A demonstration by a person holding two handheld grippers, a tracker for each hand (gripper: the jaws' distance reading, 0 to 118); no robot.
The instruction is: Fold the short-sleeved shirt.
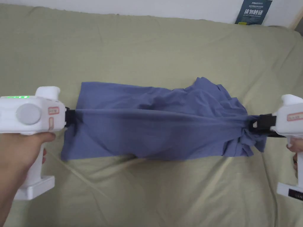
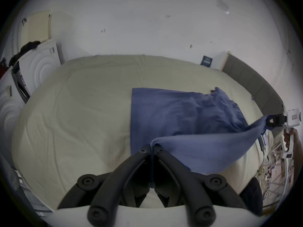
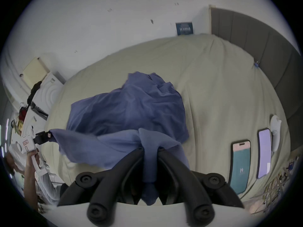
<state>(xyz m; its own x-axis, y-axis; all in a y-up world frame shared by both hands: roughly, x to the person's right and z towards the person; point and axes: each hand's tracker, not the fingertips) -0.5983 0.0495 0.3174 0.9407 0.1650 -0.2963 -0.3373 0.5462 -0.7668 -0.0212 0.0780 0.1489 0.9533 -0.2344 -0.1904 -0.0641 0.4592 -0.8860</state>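
Left gripper (image 2: 152, 146): jaws clamped tight on a thin pinch of the blue shirt (image 1: 154, 124), cloth edge running down between the two black jaws in the left gripper view. Right gripper (image 3: 150, 148): jaws closed on a thicker bunch of the same shirt, a wad of fabric hanging down between them in the right gripper view.

Btwn the two, the near edge of the shirt is pulled into a taut ridge, running straight left to right across the head view, from left gripper (image 1: 68, 116) to right gripper (image 1: 256, 124). That edge is lifted off the bed; the rest sags below and behind it. Far part of the shirt lies on the bedsheet (image 1: 154, 47), flat-ish on the left w/ a straight side edge, rumpled and heaped on the right near the right gripper.

Left hand (image 1: 20, 153) wraps the white handle at the lower left; right hand (image 1: 294, 147) shows just at the frame edge on the right handle.

Shirt sits about mid-bed, on the pale green sheet, wrinkles in the sheet in front of it.

Further out: two phones (image 3: 240, 166) lying side by side on the sheet to the right of the shirt, apart from it, a white object (image 3: 275, 132) just beyond them. Dark padded headboard (image 3: 255, 39) along the bed's right side. A dark blue sign (image 1: 254, 11) leans at the white wall behind the bed.
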